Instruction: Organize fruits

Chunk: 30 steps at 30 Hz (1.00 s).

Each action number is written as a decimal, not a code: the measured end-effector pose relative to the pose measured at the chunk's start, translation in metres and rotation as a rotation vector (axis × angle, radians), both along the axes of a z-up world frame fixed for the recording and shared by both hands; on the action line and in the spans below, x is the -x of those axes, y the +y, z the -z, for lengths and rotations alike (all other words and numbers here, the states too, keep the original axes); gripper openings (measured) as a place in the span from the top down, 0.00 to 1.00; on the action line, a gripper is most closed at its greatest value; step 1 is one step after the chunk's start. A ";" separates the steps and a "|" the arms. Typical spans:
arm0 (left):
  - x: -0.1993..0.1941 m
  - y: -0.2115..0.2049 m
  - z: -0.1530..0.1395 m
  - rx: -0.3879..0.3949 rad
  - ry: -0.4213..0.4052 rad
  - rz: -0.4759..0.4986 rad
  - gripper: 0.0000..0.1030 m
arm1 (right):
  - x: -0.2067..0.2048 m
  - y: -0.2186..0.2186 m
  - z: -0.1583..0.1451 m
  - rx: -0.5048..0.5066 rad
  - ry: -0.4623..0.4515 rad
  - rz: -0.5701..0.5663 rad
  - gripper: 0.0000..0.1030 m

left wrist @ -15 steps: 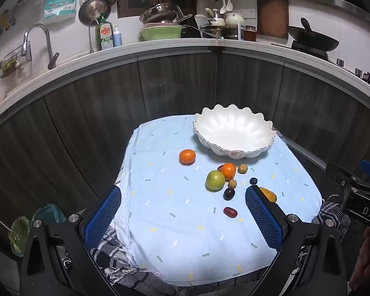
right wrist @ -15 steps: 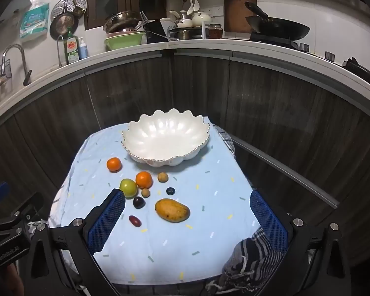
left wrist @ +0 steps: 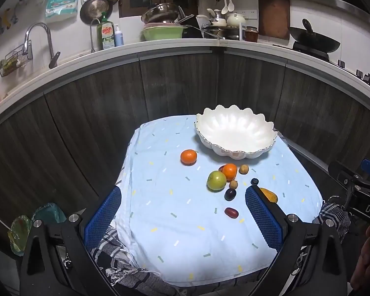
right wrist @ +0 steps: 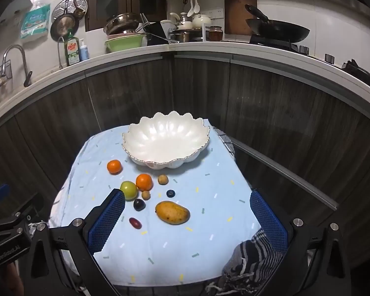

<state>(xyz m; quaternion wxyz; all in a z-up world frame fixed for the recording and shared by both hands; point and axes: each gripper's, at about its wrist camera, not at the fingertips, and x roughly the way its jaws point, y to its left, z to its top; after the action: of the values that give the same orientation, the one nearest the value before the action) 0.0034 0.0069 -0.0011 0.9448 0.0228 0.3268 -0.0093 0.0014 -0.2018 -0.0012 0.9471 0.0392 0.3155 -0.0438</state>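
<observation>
Both jaws wide apart, holding nothing — long yellow mango [right wrist: 172, 212] lying sideways, nearer right gripper [right wrist: 187, 224] than left gripper [left wrist: 183, 218].

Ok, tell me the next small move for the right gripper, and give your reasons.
Probably lower the right gripper onto the mango. Its jaws stand wide open and empty, the mango lies on the cloth nearly between its fingers, and the white bowl holds no fruit yet. The left gripper is open too, nearer the smaller fruits.
</observation>
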 end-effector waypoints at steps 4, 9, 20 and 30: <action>0.003 -0.005 -0.001 -0.005 -0.007 0.002 0.01 | -0.001 -0.001 0.001 -0.002 0.000 0.000 0.00; 0.005 -0.006 -0.003 -0.005 -0.011 0.006 0.01 | -0.002 -0.001 -0.002 -0.004 0.000 0.001 0.00; 0.005 -0.006 -0.003 -0.005 -0.010 0.005 0.01 | -0.001 -0.002 -0.001 -0.007 -0.001 0.002 0.00; 0.005 -0.006 -0.004 -0.004 -0.009 0.007 0.01 | 0.000 -0.002 0.001 -0.009 -0.001 0.001 0.00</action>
<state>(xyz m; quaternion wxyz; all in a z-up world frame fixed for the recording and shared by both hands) -0.0015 0.0012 0.0028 0.9461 0.0259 0.3225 -0.0122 0.0018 -0.2038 -0.0021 0.9470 0.0439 0.3153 -0.0429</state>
